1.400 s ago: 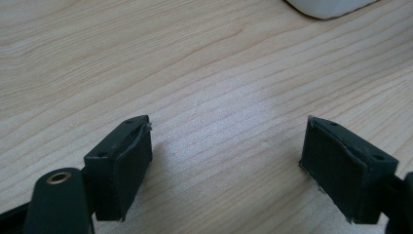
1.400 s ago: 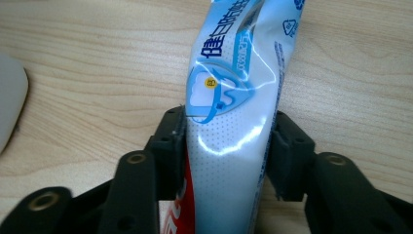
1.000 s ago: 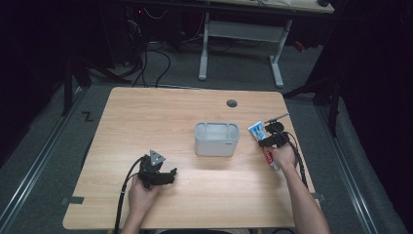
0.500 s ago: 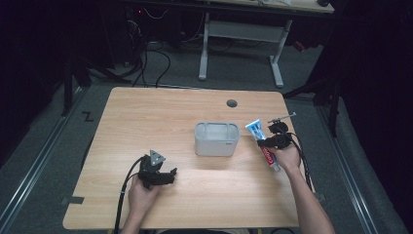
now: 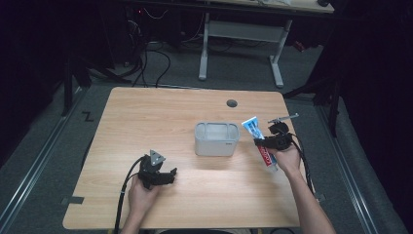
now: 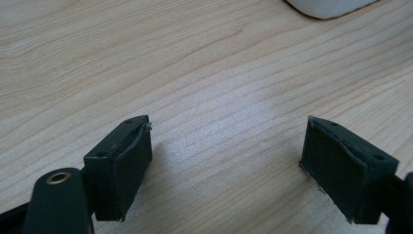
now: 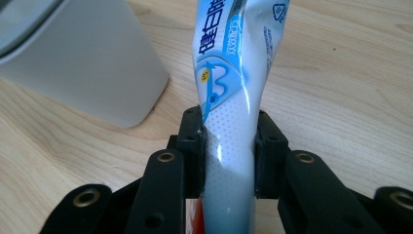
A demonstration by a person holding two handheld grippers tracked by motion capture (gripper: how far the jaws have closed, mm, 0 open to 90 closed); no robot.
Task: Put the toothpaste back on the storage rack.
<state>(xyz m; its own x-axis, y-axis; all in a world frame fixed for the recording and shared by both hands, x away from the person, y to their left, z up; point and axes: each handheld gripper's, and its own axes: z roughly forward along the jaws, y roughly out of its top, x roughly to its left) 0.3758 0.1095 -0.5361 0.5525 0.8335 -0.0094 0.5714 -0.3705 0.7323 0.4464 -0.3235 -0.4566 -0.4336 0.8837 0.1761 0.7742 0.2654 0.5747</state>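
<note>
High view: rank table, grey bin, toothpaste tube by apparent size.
1. Table, largest by far.
2. Grey bin.
3. Toothpaste tube, partly hidden by the right gripper that clamps it; still clearly smaller than the bin.

We see a lab or recording room, not a home. A bare wooden counter (image 5: 195, 112) with a cable hole (image 5: 232, 103) stands on grey carpet (image 5: 44, 161). Behind it, a second desk on white metal legs (image 5: 241, 46) carries loose black cables (image 5: 151, 63) and a small red light. Tape marks (image 5: 87, 116) sit on the floor, and the surroundings stay dark.
</note>
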